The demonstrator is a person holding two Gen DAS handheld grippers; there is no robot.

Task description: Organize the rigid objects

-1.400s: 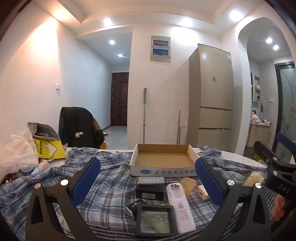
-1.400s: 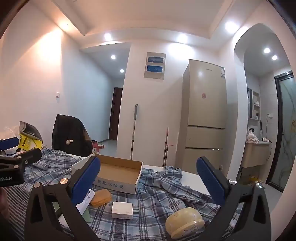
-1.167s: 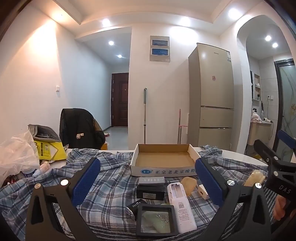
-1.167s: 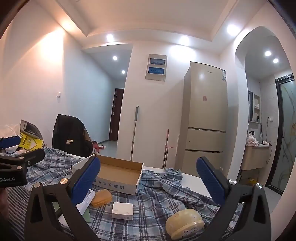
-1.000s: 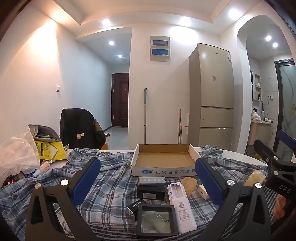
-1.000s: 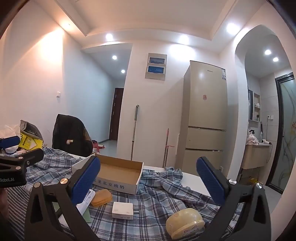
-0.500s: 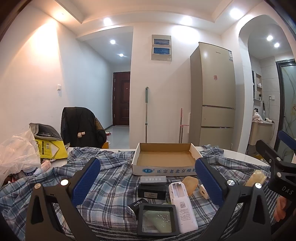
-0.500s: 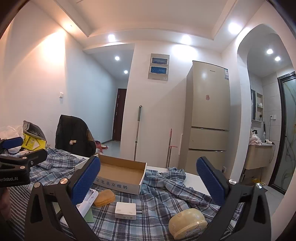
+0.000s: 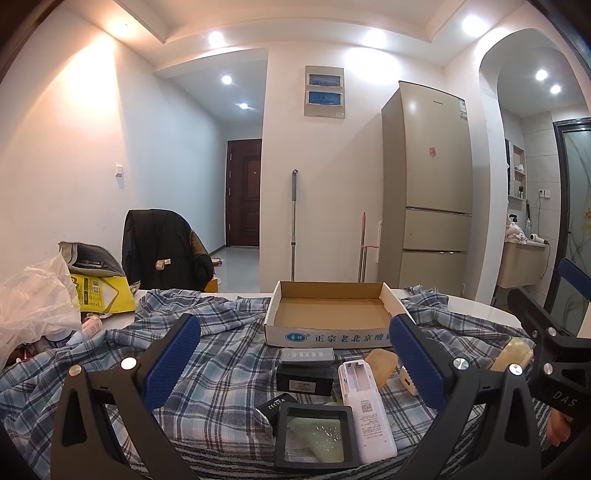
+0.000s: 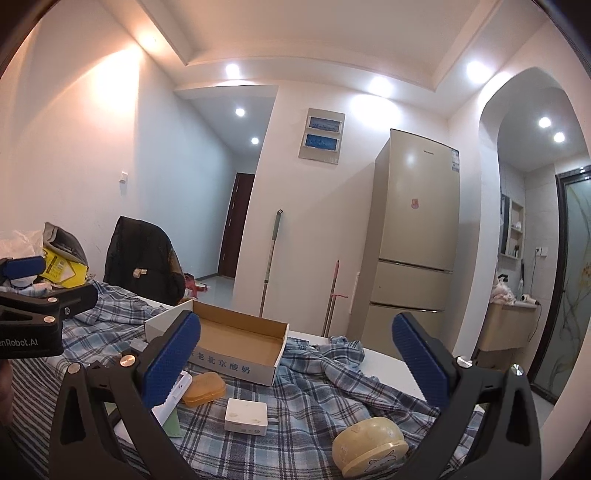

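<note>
Box [image 9: 332,314]: beyond left gripper [image 9: 291,354], ahead.
Remote [image 9: 364,406]: between its wide, empty jaws.
Right gripper [image 10: 295,354]: level, spread, empty; charger [image 10: 245,411] between.

White walls close the room under a stepped ceiling set with bright recessed spotlights [image 9: 373,36]. A tall gold refrigerator [image 9: 428,184] stands against the far wall. Left of the refrigerator, a mop [image 9: 294,221] and a pink-handled tool [image 9: 364,247] lean on the wall beneath a grey wall panel [image 9: 324,92]. Further left of the refrigerator, a hallway with a pale tiled floor runs to a dark wooden door [image 9: 244,192]. A chair draped with a black jacket [image 9: 162,247] sits near the hallway mouth. Right of the refrigerator, an arched opening [image 9: 524,48] shows a basin cabinet [image 9: 521,264] and a frosted glass door [image 9: 576,206].
</note>
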